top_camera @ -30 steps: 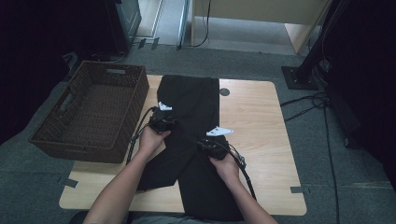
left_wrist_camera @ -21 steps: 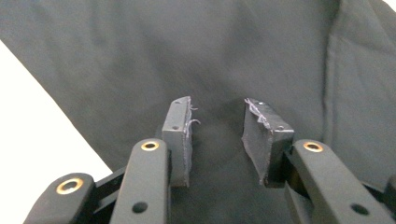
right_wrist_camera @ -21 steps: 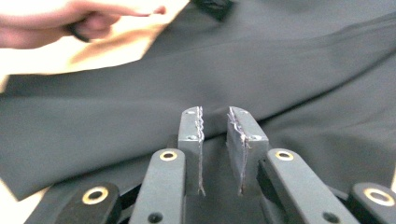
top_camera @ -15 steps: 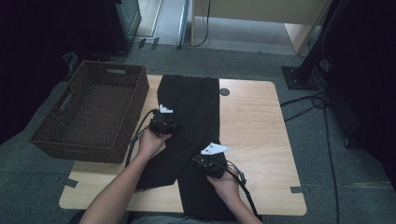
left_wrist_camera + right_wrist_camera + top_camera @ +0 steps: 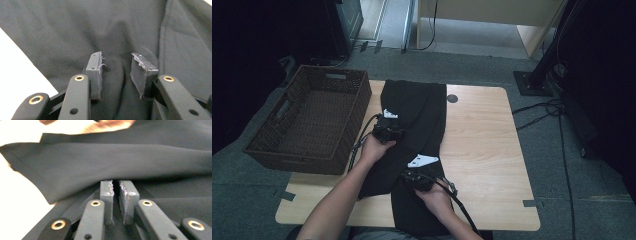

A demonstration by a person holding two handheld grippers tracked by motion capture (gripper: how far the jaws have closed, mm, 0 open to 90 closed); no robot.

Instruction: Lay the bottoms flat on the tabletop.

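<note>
A long black garment (image 5: 422,105) lies lengthwise on the wooden table (image 5: 484,145), its near end hanging over the front edge. My left gripper (image 5: 388,127) rests on the garment's left side. In the left gripper view this gripper (image 5: 116,56) is open; its jaws have just been opening, and a soft ridge of black cloth (image 5: 75,30) lies between the pads, unpressed. My right gripper (image 5: 414,172) is nearer the front edge, on the garment's middle. In the right gripper view this gripper (image 5: 115,181) has just closed, its pads almost together and pinching a fold of the garment (image 5: 125,160).
A dark wicker basket (image 5: 312,120) stands at the table's left, partly over the edge. A small black round cap (image 5: 452,98) sits in the tabletop beside the garment. Bare wood lies to the right. Cables (image 5: 557,120) and a stand base (image 5: 532,82) are on the floor.
My right gripper has slid toward the near left across the garment, and the cloth's fold has shifted with it. The left hand has kept its place.
</note>
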